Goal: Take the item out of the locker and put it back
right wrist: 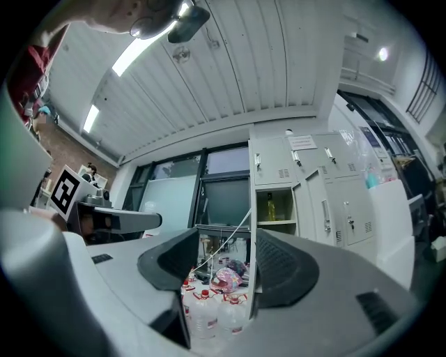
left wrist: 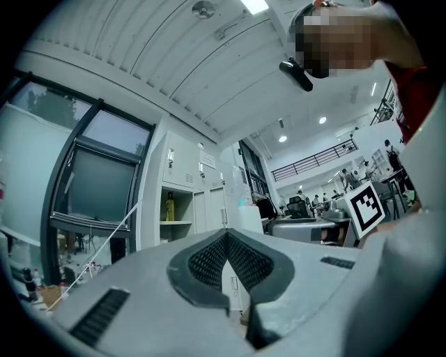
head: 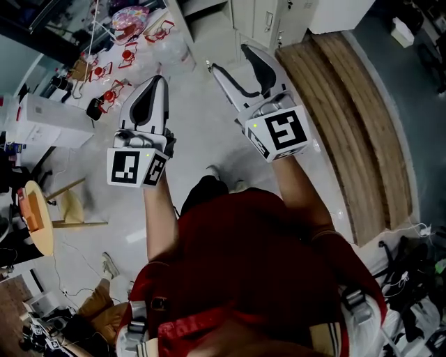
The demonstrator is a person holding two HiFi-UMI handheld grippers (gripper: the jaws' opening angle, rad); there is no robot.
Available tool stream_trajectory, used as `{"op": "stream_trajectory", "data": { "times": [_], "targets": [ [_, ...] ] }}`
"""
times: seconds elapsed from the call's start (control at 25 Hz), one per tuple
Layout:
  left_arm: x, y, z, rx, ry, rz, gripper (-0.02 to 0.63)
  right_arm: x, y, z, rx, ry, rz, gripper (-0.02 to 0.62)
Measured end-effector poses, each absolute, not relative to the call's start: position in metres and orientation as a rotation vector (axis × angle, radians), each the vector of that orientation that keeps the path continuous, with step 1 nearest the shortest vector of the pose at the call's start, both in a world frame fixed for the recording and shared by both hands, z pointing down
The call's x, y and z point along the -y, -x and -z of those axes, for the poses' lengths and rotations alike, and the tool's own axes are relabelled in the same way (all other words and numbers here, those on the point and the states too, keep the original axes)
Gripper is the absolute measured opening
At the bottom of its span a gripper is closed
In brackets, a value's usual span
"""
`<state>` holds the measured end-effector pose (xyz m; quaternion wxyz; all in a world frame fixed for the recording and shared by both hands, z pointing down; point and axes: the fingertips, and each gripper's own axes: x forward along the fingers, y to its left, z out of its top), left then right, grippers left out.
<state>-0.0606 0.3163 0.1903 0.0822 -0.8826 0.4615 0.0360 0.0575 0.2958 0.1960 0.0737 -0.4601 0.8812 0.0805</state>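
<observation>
A yellow bottle [right wrist: 270, 207] stands upright on the shelf of an open locker compartment [right wrist: 275, 209], its door [right wrist: 317, 209] swung to the right. The left gripper view shows the same bottle [left wrist: 169, 207] far off. My right gripper [right wrist: 224, 261] is open with nothing between its jaws; it is a good way short of the locker. In the head view it [head: 228, 59] points toward the lockers [head: 265, 17]. My left gripper [left wrist: 226, 244] is shut, pads together and empty; in the head view it [head: 157, 80] is beside the right one.
Several water bottles with red caps [right wrist: 209, 314] and a pink helmet [right wrist: 226, 279] sit on the floor left of the lockers. A wooden platform [head: 348, 118] runs along the right. A white box [head: 49, 122] and a round wooden table [head: 38, 216] are at the left.
</observation>
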Motion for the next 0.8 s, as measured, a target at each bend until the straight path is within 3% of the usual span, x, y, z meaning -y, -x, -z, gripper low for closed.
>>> {"op": "stream_trajectory", "data": {
  "times": [0.8],
  "targets": [
    [-0.144,0.092,-0.206,-1.342,2.656,-0.152,0.006,-0.125,-0.036,-0.209,-2.629,1.52,-0.26,0.232]
  ]
}}
